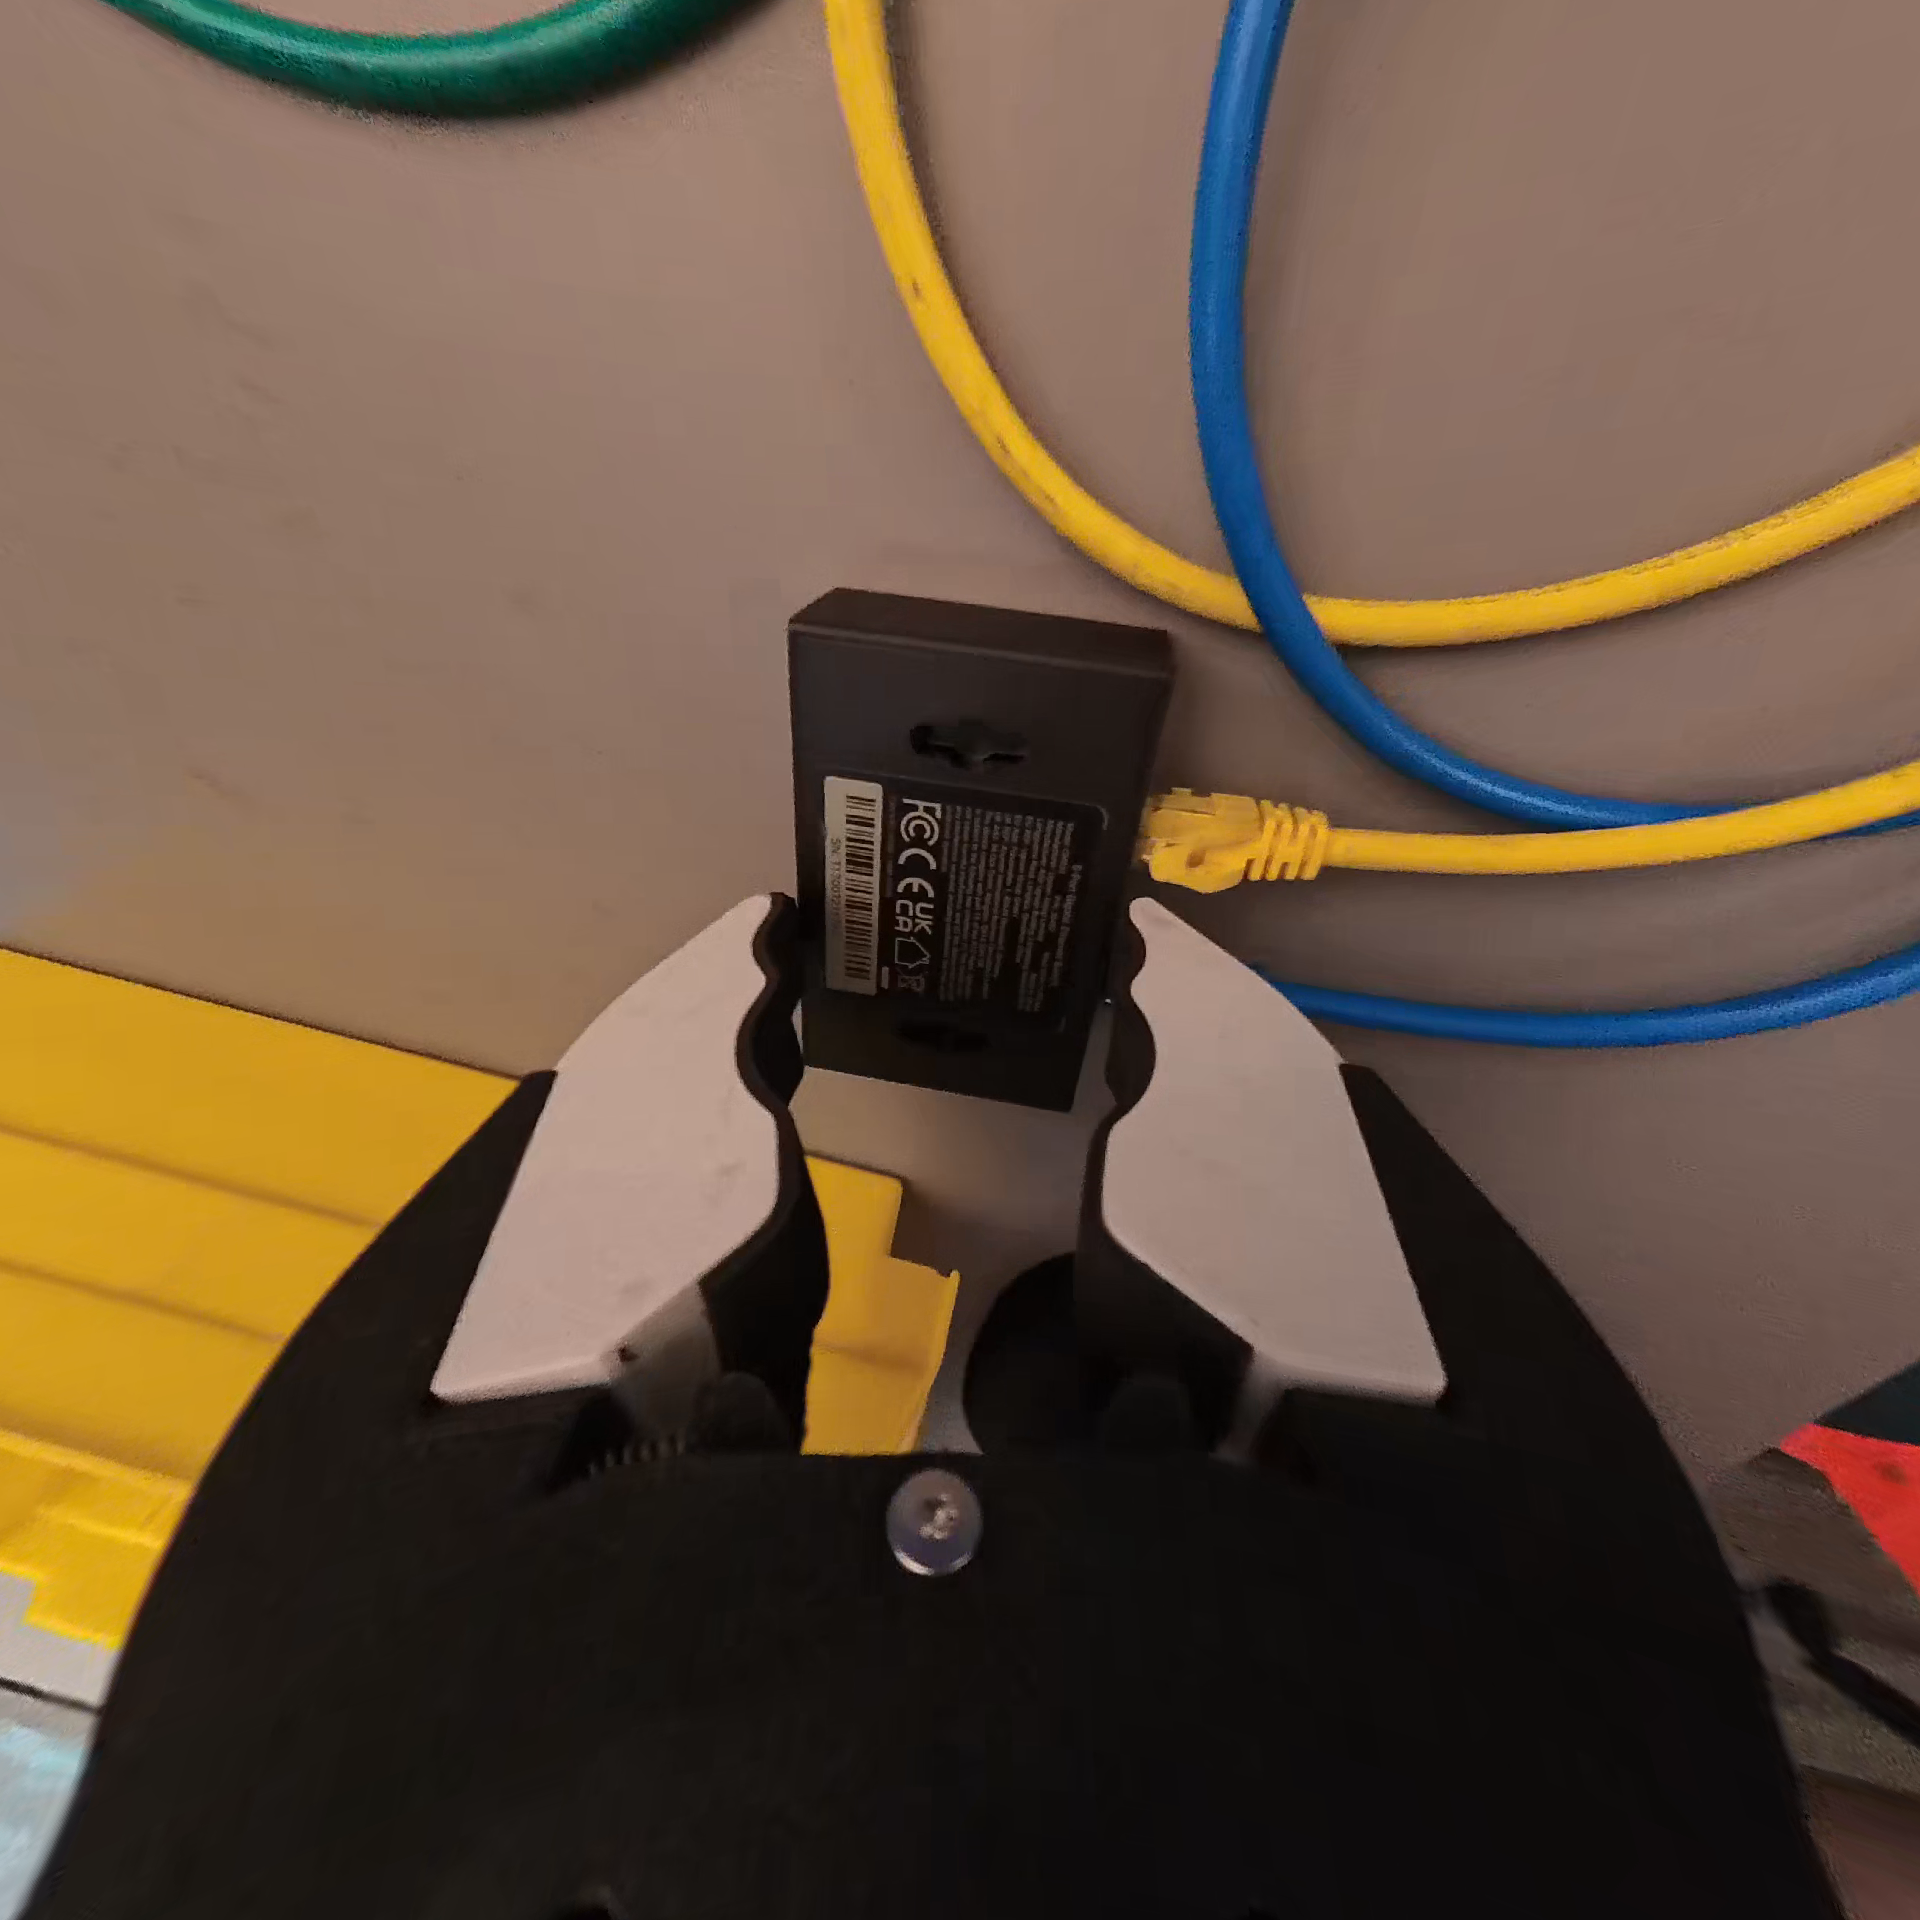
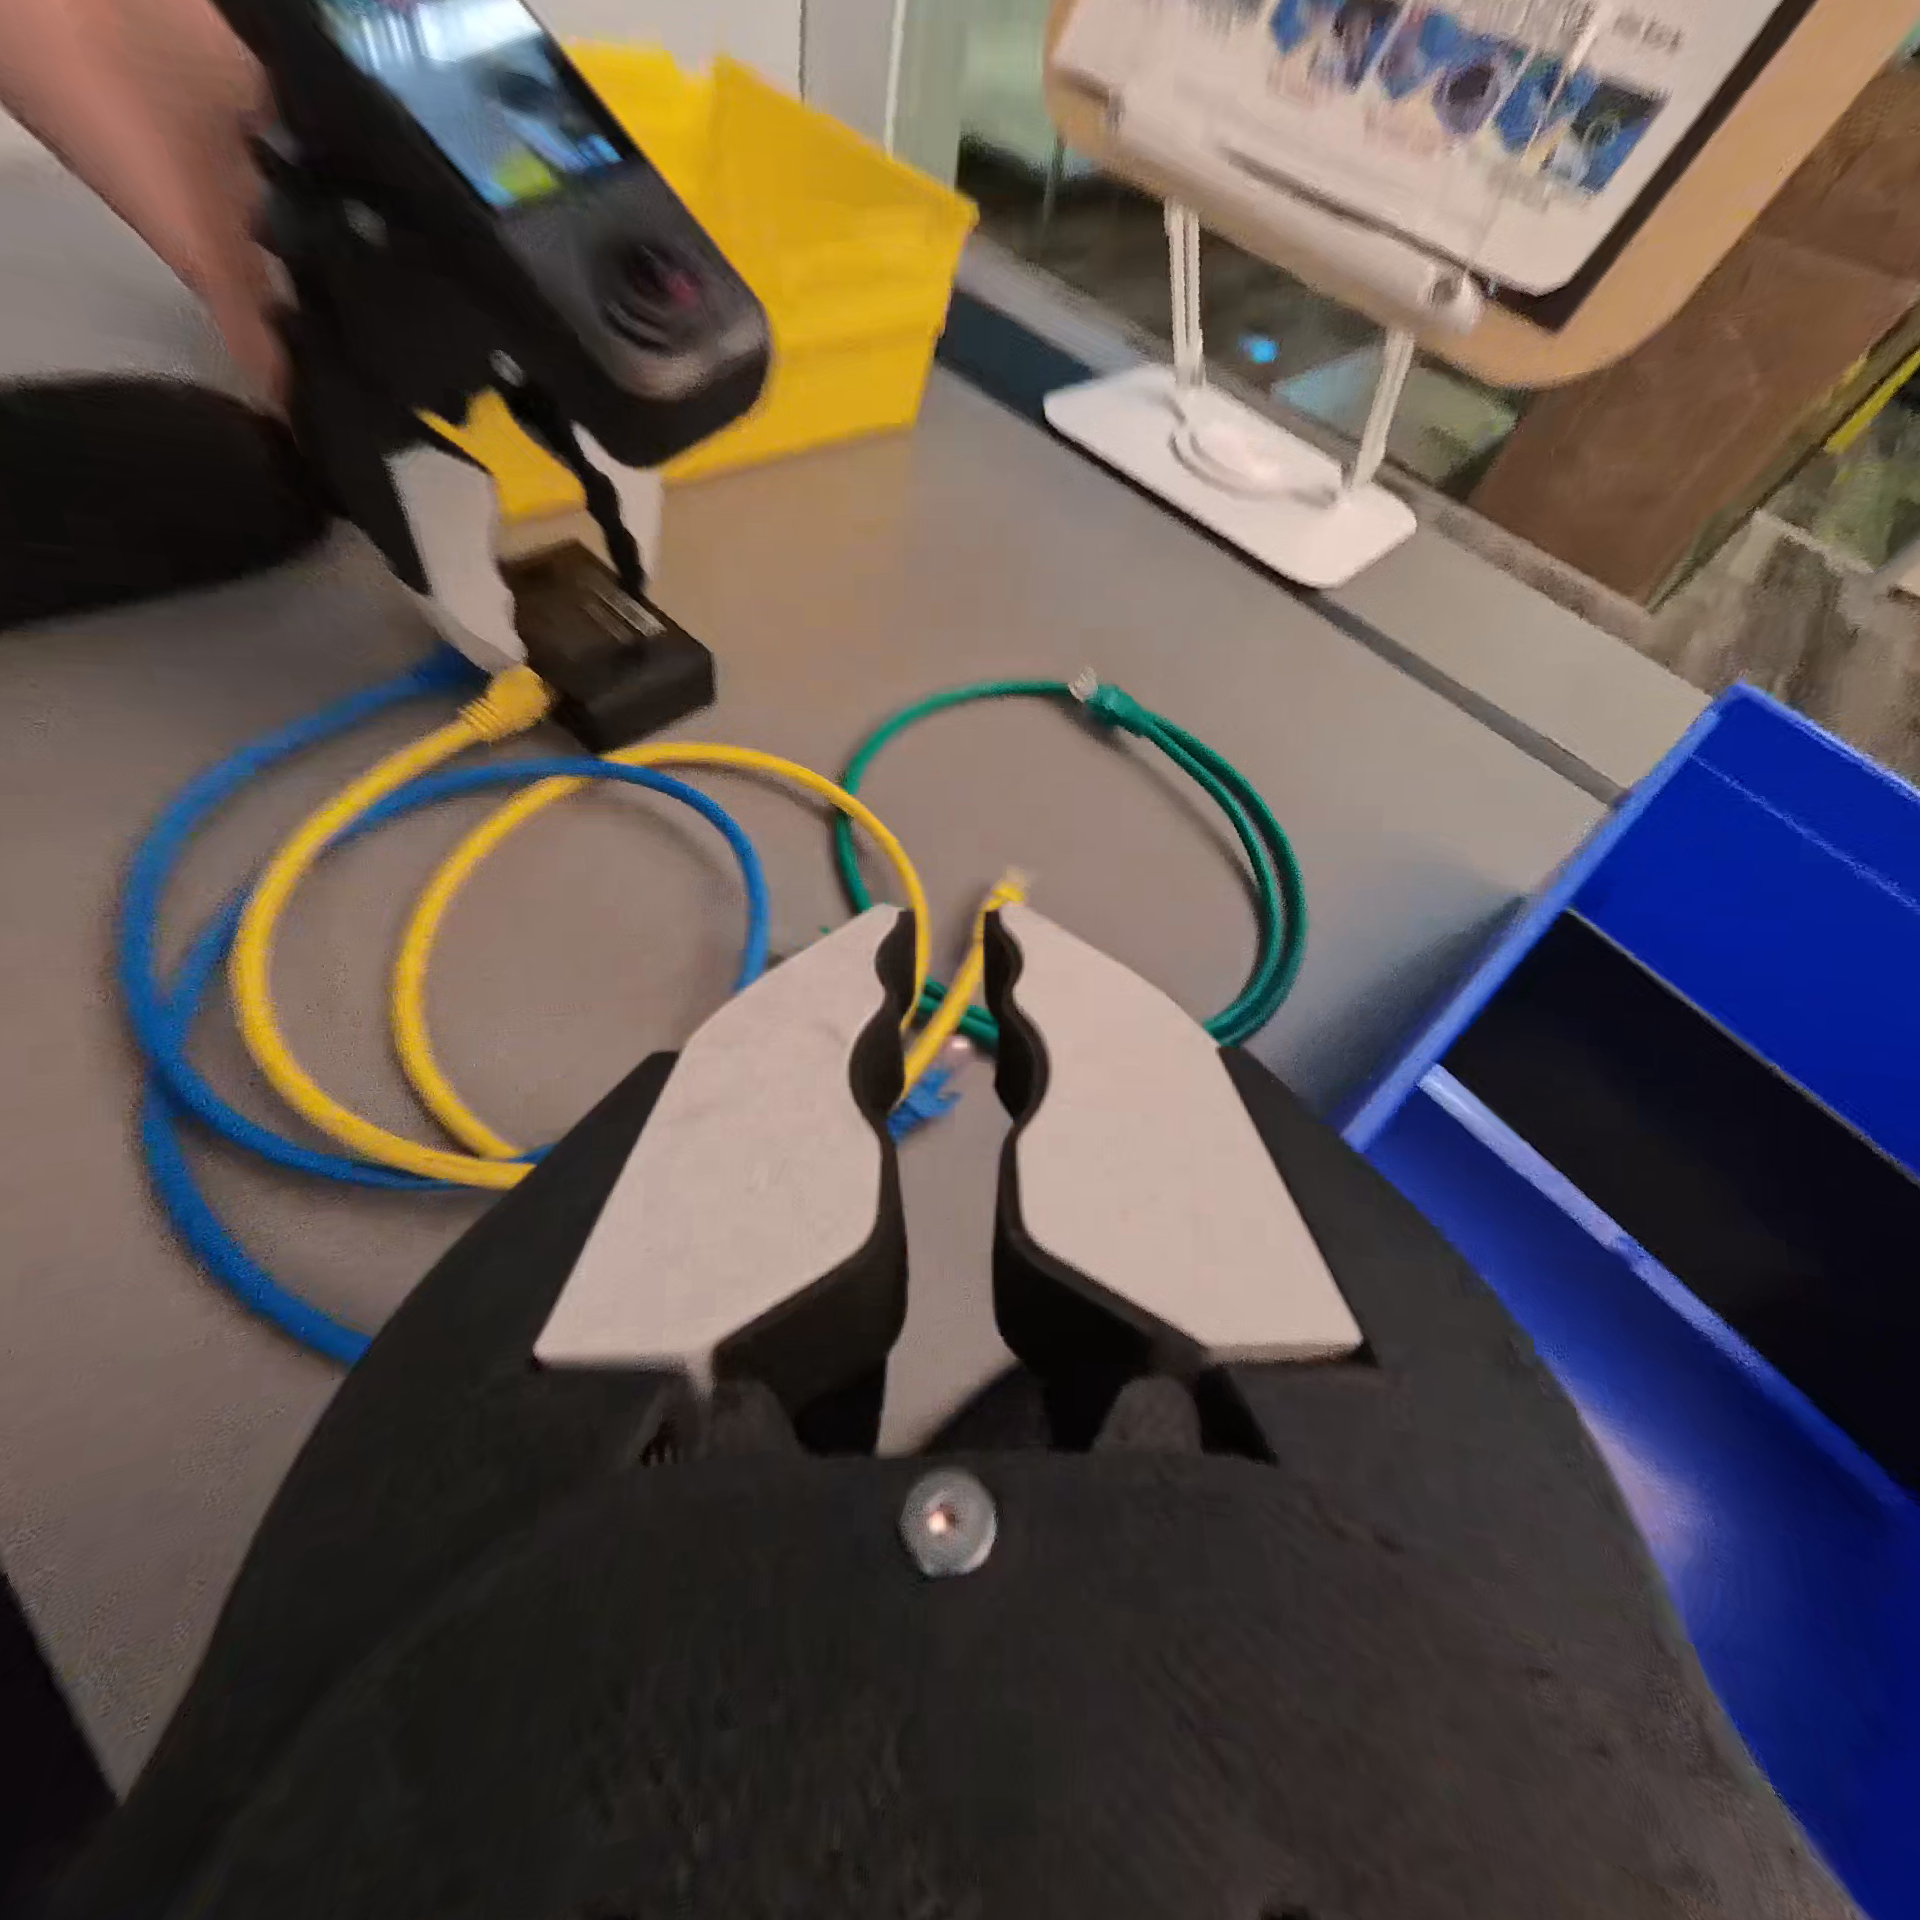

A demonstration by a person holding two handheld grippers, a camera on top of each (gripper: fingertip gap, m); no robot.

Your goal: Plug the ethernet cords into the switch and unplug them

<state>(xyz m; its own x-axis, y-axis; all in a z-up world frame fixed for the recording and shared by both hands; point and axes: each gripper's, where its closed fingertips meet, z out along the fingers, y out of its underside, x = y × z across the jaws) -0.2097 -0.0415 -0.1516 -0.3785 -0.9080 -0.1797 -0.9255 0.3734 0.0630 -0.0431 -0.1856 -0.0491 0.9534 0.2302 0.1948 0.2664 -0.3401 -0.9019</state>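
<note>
Gripping switch [image 1: 971, 852] sidewise in left tongs [image 1: 954, 935], bottom up.

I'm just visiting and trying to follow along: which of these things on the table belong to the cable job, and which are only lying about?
Part of the job:
- black switch, held by the left gripper
- yellow cord, plugged in
- blue cord
- green cord
- right gripper

Just lying about:
- yellow bin
- blue box
- white stand

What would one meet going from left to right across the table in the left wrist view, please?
Yellow bin → black switch, held between the left gripper fingers → yellow plug at the switch's right side → blue cable running off the right edge.
</note>
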